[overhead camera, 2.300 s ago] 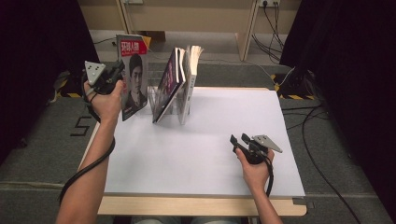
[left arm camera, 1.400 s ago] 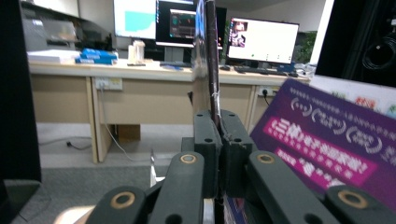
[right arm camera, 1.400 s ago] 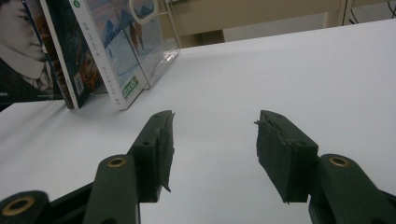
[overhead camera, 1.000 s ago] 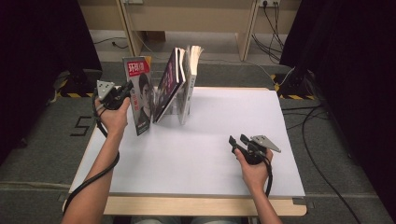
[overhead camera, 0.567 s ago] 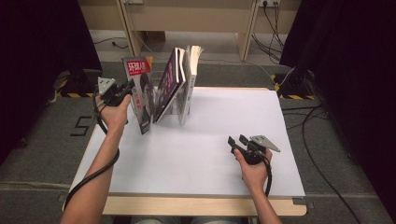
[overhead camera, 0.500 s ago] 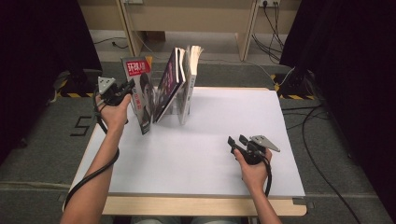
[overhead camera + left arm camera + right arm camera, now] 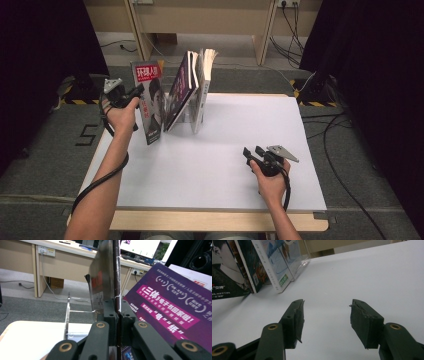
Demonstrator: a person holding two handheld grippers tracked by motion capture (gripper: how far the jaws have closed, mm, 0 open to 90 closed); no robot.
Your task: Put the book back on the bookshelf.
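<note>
High view, with both gripper views. I have the left gripper (image 7: 136,92) clamped on the magazine (image 7: 149,102); its jaws have just been closing, and in the left gripper view the two pads meet on the thin edge of the cover (image 7: 116,277), which rises straight up between them. Compared with two seconds ago, when I held the magazine out to the left and well apart from the other books, it now stands upright on the white table (image 7: 300,150), just beside the leaning purple book (image 7: 181,87) in the clear stand (image 7: 68,315). I cannot tell whether the two covers touch. I judge this to mean that the placing step is nearly done: the magazine is at the left end of the row and needs only to be leaned in and let go.

My left forearm (image 7: 107,170) reaches forward along the table's left edge, wrist raised, gripper pointing right toward the row at about mid-height of the magazine. My right hand (image 7: 272,175) rests on the table near the front right, well apart from the books. The right gripper (image 7: 325,322) has its jaws wide apart with nothing between them, aimed across the bare surface toward the row.
</note>
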